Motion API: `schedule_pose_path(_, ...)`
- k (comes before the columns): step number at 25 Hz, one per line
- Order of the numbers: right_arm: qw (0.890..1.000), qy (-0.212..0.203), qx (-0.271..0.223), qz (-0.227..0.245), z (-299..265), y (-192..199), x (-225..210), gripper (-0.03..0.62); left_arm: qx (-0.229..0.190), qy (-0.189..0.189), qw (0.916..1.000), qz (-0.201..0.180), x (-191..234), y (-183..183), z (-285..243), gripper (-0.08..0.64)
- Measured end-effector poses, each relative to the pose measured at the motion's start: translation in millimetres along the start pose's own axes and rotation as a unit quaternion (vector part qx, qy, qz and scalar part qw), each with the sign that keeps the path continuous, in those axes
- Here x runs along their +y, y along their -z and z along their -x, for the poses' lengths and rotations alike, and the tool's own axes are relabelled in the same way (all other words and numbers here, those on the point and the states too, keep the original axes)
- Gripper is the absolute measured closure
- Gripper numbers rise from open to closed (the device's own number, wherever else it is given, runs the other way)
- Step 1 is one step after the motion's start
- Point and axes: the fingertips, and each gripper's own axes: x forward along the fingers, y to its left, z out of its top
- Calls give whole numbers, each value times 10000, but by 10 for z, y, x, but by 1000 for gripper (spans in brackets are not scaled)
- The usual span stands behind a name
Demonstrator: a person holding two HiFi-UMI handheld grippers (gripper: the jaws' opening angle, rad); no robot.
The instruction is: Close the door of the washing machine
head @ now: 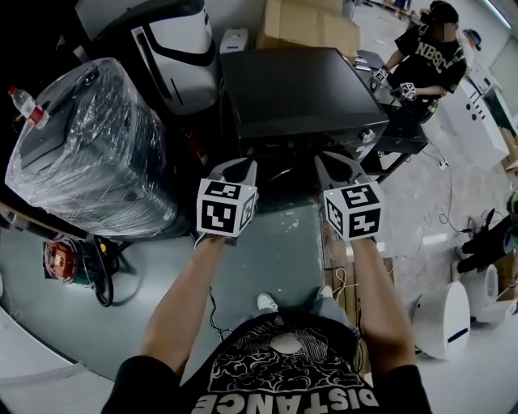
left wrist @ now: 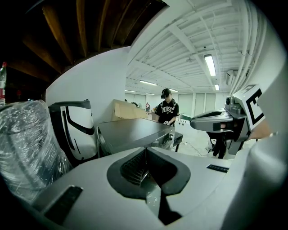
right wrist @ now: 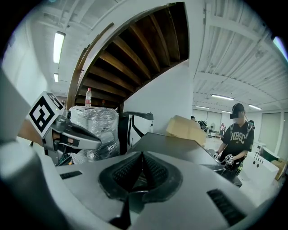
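The washing machine (head: 299, 89) is a black box right in front of me; I look down on its flat top, and its front and door are hidden below the top edge. My left gripper (head: 241, 167) and right gripper (head: 333, 162) hover side by side just short of its near edge. Both are shut with nothing between the pads. In the left gripper view the shut jaws (left wrist: 145, 167) point at the machine's top (left wrist: 130, 132) a little ahead. In the right gripper view the shut jaws (right wrist: 141, 173) point at the same top (right wrist: 175, 148).
A plastic-wrapped appliance (head: 89, 145) stands at the left, with a white and black one (head: 174, 44) behind it. A cardboard box (head: 307, 24) sits behind the machine. Another person (head: 429, 57) stands at the far right. A red tool (head: 61, 259) and cables lie on the floor.
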Motion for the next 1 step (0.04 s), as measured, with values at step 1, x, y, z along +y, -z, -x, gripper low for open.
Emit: schedule_pose_path(1, 10000, 6, 2, -4, -1, 5, 1, 566, -3, 4, 10000, -4, 4, 1, 3, 531)
